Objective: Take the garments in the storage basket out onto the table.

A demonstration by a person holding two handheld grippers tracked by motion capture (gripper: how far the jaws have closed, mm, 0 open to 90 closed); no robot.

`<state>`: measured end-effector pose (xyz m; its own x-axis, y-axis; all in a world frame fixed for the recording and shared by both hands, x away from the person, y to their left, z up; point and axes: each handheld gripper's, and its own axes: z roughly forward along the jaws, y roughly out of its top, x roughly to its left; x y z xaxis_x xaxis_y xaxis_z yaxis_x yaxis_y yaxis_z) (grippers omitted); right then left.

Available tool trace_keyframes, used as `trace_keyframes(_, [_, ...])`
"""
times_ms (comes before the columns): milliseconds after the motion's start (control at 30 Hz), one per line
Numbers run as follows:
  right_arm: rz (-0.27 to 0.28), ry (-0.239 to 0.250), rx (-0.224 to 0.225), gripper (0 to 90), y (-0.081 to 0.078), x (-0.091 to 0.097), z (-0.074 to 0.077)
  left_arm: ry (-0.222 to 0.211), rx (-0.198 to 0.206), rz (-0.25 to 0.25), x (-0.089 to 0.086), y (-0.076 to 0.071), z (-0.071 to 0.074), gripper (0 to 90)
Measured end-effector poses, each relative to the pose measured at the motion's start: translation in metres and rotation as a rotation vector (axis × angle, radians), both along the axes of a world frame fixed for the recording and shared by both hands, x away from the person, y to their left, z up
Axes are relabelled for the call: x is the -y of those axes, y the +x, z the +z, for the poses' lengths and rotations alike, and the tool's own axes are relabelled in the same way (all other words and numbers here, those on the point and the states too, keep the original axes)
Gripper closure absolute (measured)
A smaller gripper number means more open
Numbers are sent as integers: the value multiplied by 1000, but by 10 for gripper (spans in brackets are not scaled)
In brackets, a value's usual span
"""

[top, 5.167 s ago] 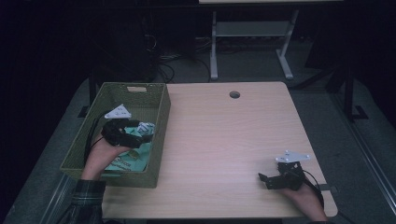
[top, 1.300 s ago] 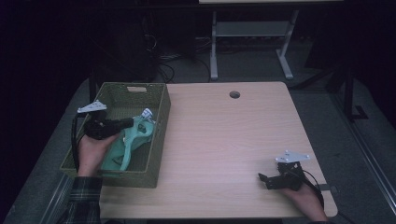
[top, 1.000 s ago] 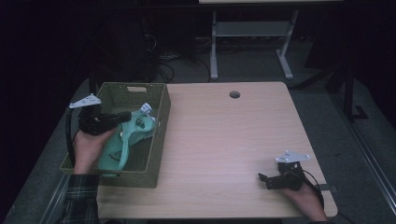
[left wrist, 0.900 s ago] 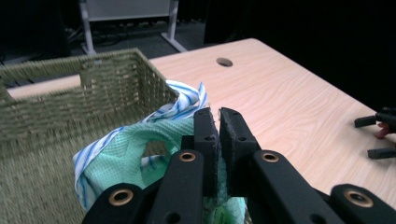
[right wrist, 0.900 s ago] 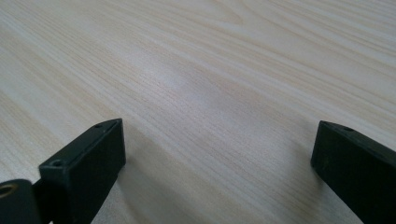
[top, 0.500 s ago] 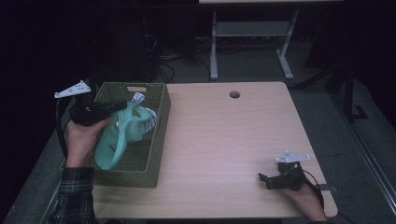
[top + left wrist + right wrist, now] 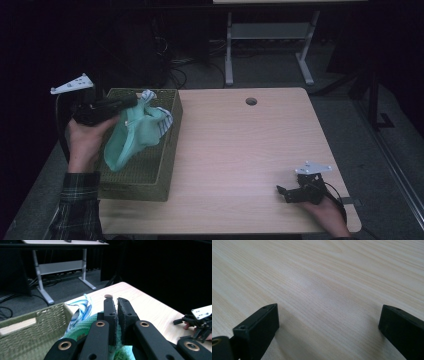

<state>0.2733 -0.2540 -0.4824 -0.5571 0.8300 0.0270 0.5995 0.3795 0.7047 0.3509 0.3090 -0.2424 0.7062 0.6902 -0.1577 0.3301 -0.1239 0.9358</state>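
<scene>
**Lifting a mint-green cloth out of a woven basket**

Seen from the high view: left gripper [image 7: 131,101] raised above the far left corner of the table [image 7: 240,150], jaws pinched tight on a mint-green cloth [image 7: 132,137]. Cloth hanging down from the jaws over the olive-green woven basket [image 7: 150,170], with a blue-and-white striped edge [image 7: 162,117] bunched near the top. Lower end of the cloth dangling over the inside of the basket; whether touching it, not clear. Basket resting along the left edge of the pale wooden table.

Seen from the left gripper view: two black jaws pressed nearly together, green cloth [image 7: 82,326] bunched below and behind them, striped fabric [image 7: 82,308] curling up just to their left, basket rim [image 7: 32,320] beyond.

Right gripper [image 7: 284,191] low at the near right corner of the table, well apart from basket and cloth. Seen from the right gripper view: jaws spread wide, bare wood grain [image 7: 324,290] between them, nothing held.
</scene>
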Motion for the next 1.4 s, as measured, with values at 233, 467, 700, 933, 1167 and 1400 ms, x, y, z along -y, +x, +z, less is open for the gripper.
trace_keyframes(233, [-2, 2, -4, 27, 0, 0, 0, 11, 25, -27, 22, 2, 14, 853])
trace_keyframes(467, [-2, 2, -4, 27, 0, 0, 0, 4, 50, -56, 38, 3, 26, 853])
trace_keyframes(700, [-3, 2, -4, 27, 0, 0, 0, -21, 60, -98, 60, 4, 26, 853])
trace_keyframes(933, [-3, 2, -4, 27, 0, 0, 0, -31, 53, -122, 81, 7, 22, 853])
trace_keyframes(1167, [3, 5, -5, 27, -1, -1, 0, -44, 48, -147, 102, 12, 15, 853])
trace_keyframes(1400, [6, 4, -6, 27, -1, -1, 0, -39, 45, -168, 123, 15, 7, 854])
